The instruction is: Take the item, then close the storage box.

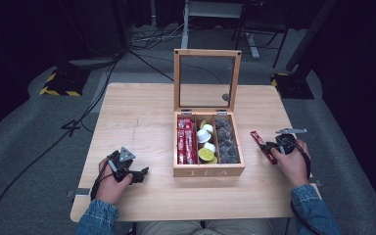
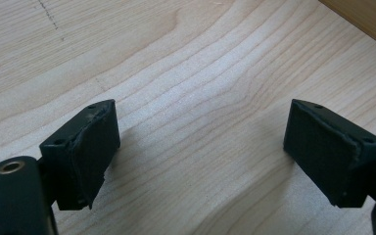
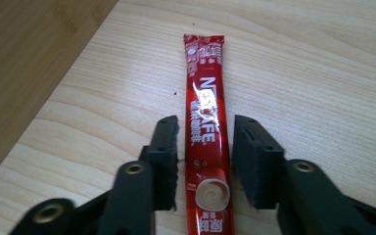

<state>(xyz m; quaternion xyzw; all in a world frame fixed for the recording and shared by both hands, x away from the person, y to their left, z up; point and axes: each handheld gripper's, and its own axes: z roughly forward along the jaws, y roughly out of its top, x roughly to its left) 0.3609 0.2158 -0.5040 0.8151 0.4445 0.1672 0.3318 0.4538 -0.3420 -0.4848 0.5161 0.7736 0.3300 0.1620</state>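
Observation:
A red coffee stick sachet [image 3: 206,132] lies flat on the wooden table [image 1: 142,122], to the right of the tea box [image 1: 208,171]. My right gripper [image 3: 204,161] straddles it, jaws parted with a small gap on each side, pads off the sachet. In the high view the sachet [image 1: 261,144] lies just left of my right gripper [image 1: 274,148]. My left gripper [image 1: 138,174] rests at the table's front left, jaws wide apart over bare wood, as the left gripper view [image 2: 200,152] shows.
The tea box stands with its glass lid [image 1: 207,81] upright; it holds red sachets [image 1: 186,139], creamer cups [image 1: 205,142] and dark pods [image 1: 225,139]. In the right gripper view the box wall [image 3: 24,63] sits at left. Cables run over the floor behind.

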